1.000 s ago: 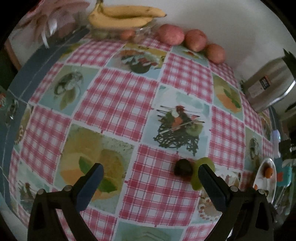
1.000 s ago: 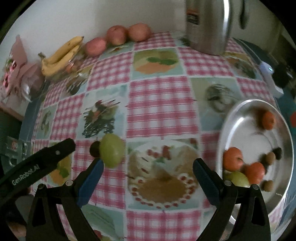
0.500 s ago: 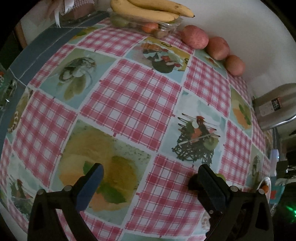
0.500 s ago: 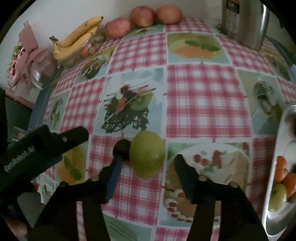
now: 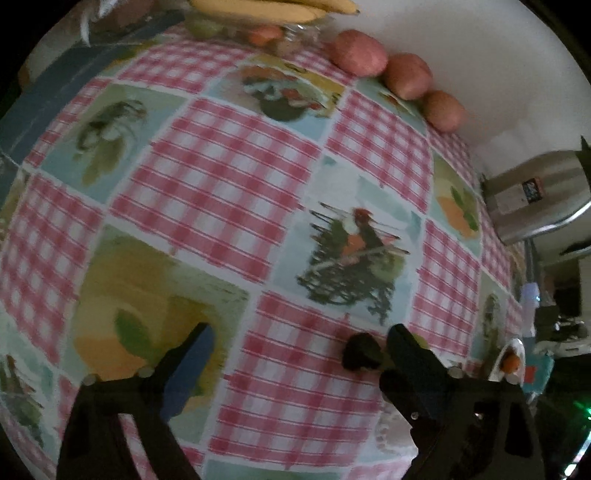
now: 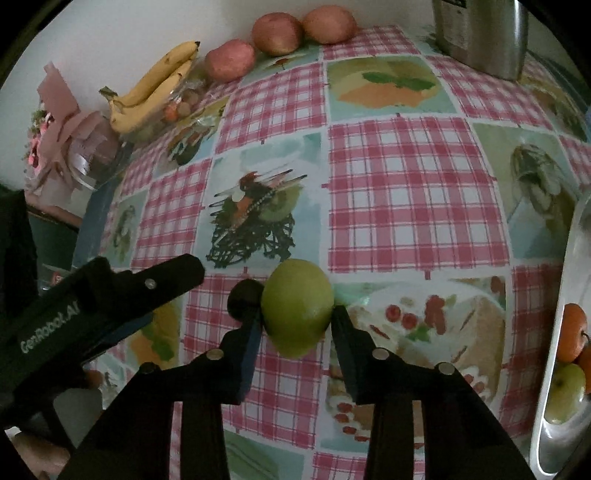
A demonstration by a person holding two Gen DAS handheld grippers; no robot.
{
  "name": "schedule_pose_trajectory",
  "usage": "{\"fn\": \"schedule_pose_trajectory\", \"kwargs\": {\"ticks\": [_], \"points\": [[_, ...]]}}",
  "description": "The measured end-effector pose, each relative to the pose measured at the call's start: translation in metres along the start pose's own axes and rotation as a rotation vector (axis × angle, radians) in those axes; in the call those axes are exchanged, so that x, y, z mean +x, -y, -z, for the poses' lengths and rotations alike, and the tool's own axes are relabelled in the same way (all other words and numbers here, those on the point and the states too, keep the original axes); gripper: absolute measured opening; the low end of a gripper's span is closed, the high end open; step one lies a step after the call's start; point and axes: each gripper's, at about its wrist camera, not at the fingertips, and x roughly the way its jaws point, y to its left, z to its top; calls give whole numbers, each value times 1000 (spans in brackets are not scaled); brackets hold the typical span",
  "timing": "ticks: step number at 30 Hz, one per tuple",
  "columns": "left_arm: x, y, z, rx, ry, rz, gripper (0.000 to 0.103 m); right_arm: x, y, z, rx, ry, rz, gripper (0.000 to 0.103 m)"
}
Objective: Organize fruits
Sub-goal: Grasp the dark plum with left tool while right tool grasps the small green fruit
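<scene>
A green round fruit (image 6: 297, 317) lies on the checked tablecloth, and my right gripper (image 6: 297, 318) is closing on it, a finger touching each side. A small dark fruit (image 6: 245, 295) sits right against the green fruit's left side, beside my left finger. In the left wrist view the dark fruit (image 5: 360, 350) lies just inside the right finger of my left gripper (image 5: 299, 341). Those jaws are closing but still stand wide, with no pad pressing on the fruit. A sliver of the green fruit (image 5: 420, 339) shows behind that finger. The left gripper's body (image 6: 110, 295) reaches in from the left.
Bananas (image 6: 155, 88) on a clear container and three red apples (image 6: 275, 33) line the far wall. A steel kettle (image 6: 480, 33) stands at the back right. A metal plate (image 6: 554, 424) at the right edge holds oranges and a green fruit. Pink wrapped flowers (image 6: 62, 122) are far left.
My right gripper has sunk toward the green fruit and its jaws have drawn in from wide to touching it. The left gripper's jaws have narrowed a little, with the dark fruit beside its right finger.
</scene>
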Motion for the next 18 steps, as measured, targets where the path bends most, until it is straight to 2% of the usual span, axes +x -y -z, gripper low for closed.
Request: {"fn": "schedule_pose_trajectory", "kwargs": {"ticks": [1, 3, 7, 8, 9, 10, 12, 18], "points": [[2, 4, 1, 12, -9, 6, 89, -1, 3, 0, 7, 1, -1, 40], [6, 10, 4, 36, -24, 13, 78, -7, 9, 1, 14, 10, 9, 40], [13, 25, 9, 85, -39, 24, 62, -15, 25, 3, 49, 22, 0, 40], [14, 30, 10, 95, -42, 29, 50, -16, 28, 3, 56, 24, 1, 40], [16, 34, 11, 101, -46, 37, 42, -18, 31, 3, 60, 26, 3, 40], [17, 37, 13, 109, -53, 44, 40, -20, 32, 4, 64, 28, 2, 40], [20, 42, 14, 120, -57, 43, 29, -23, 35, 4, 70, 35, -8, 40], [9, 41, 17, 116, -35, 61, 29, -36, 37, 6, 62, 52, -24, 40]]}}
